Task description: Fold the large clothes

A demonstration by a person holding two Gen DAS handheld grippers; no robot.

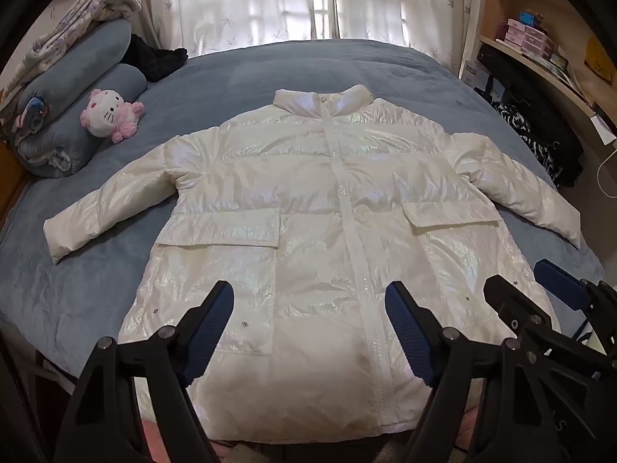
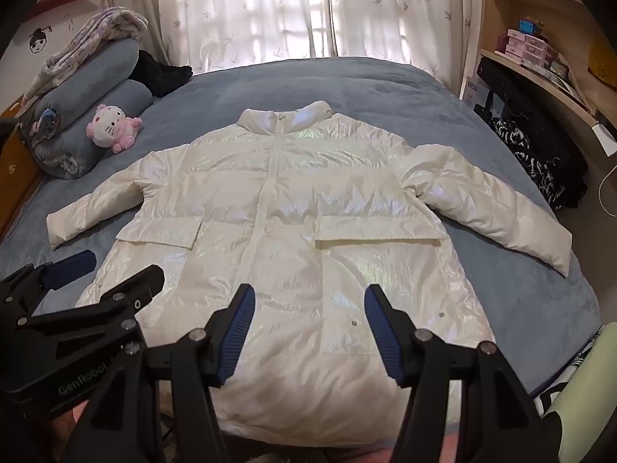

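A shiny white puffer jacket (image 1: 308, 200) (image 2: 285, 212) lies flat and zipped on the blue-grey bed (image 1: 77, 289), collar far from me and both sleeves spread out to the sides. My left gripper (image 1: 308, 293) hovers open over the jacket's lower left front, near the hem, with nothing between its blue pads. In the right wrist view it shows at the left edge (image 2: 119, 266). My right gripper (image 2: 308, 295) is open over the lower right front, beside the left one, also empty. In the left wrist view it shows at the right (image 1: 528, 281).
Rolled blue quilts (image 1: 77, 88) with a patterned blanket sit at the far left, a pink plush cat (image 1: 110, 114) before them and a black garment (image 1: 154, 58) behind. Wooden shelves (image 1: 540, 50) and dark clothing (image 1: 540, 135) line the bed's right side. Curtains hang behind.
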